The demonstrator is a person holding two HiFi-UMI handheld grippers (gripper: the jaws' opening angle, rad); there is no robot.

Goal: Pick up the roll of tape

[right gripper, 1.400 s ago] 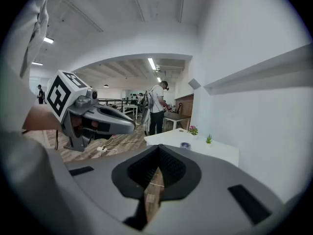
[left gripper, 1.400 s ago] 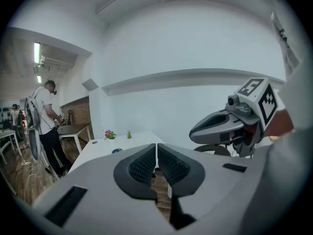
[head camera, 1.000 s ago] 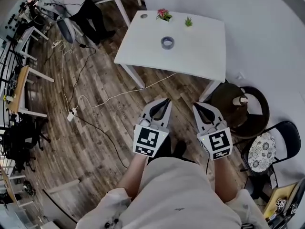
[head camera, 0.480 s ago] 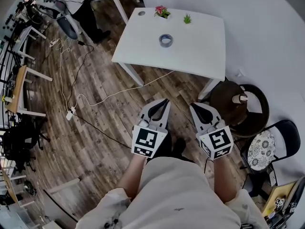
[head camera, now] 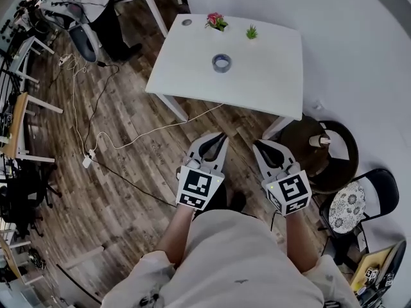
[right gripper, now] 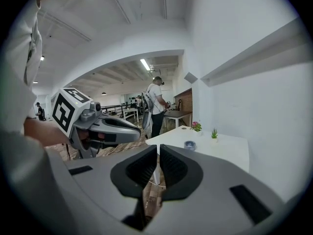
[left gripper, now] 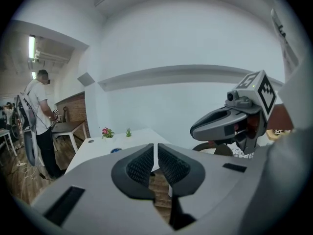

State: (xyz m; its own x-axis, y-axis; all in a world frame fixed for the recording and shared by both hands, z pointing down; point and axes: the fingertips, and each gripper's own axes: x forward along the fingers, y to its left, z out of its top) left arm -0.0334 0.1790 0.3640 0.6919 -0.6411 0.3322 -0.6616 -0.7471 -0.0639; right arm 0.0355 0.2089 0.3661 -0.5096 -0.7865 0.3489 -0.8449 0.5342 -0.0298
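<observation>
Floor: the wood planks are your open room, a wide bare stretch between you and the table, so nothing blocks you walking straight in.
Wall: it closes off the table's right and far sides, so you can judge the near and left edges as your only ways in.
Table: white and mostly bare, well ahead of both claws; its near edge faces you, with its legs below that edge.
Stool: dark and round, just beside the table's near right corner, so it narrows the right-hand lane (keep your right elbow in).
Cable: a pale line trails across the planks from the table's underside off to your left, low in your path and, I'd judge, a trip risk.
Left gripper: clenched on nothing, its pads all but meeting, held low in front of your waist because the reach hasn't begun.
Right gripper: likewise closed and empty, carried level with the left, the two well apart.
Roll of tape: lies flat on the table's left half, with bare tabletop all round it, so either claw should find clearance once you open it.
Flower pot: sits at the far edge with a green plant near it, both beyond the tape and clear of your reach.
</observation>
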